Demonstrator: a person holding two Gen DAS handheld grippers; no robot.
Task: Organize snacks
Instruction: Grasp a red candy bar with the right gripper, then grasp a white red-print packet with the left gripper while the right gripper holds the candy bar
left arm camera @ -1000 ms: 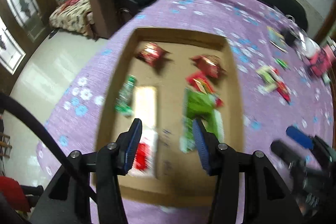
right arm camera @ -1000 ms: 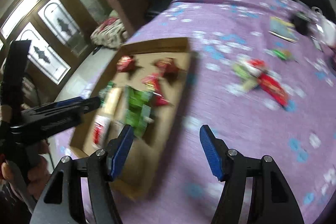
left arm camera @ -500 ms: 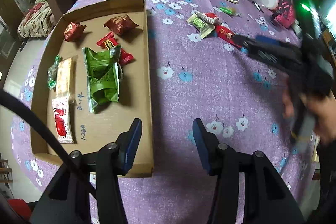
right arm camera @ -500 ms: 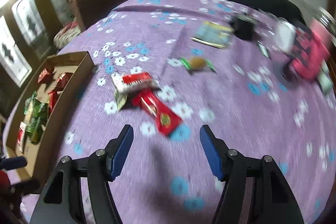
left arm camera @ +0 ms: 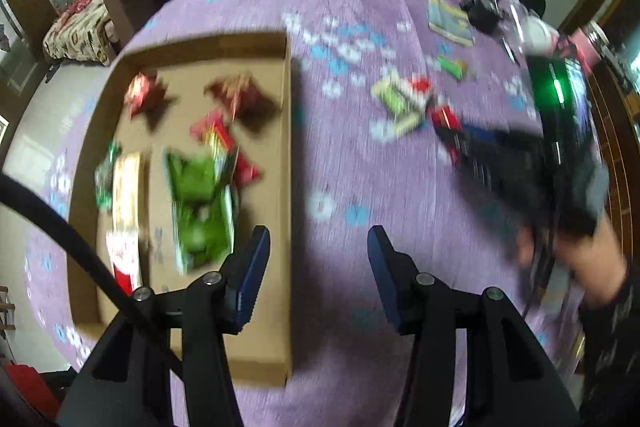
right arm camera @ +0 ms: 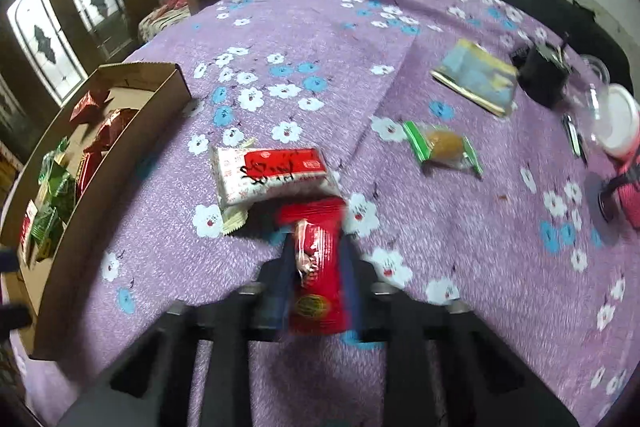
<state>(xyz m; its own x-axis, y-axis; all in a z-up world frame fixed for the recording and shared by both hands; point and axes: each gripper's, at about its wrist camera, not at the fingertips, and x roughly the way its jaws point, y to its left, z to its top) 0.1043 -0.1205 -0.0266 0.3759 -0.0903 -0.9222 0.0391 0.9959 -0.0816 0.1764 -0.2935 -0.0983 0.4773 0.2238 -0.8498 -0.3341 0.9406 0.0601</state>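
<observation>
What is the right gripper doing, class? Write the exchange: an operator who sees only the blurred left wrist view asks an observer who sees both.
Observer: The right gripper is shut on a red packet; its jaws have just been closing.
Operator: Is that packet lying alone?
Observer: No, its far end meets a white packet with a red label.
Operator: What is the green thing further off?
Observer: A sweet in a clear wrapper with green ends, lying apart from both.

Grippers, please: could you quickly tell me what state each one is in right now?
Left gripper: open, nothing between its fingers.
Right gripper: jaws just closed, now shut on the red snack packet.
</observation>
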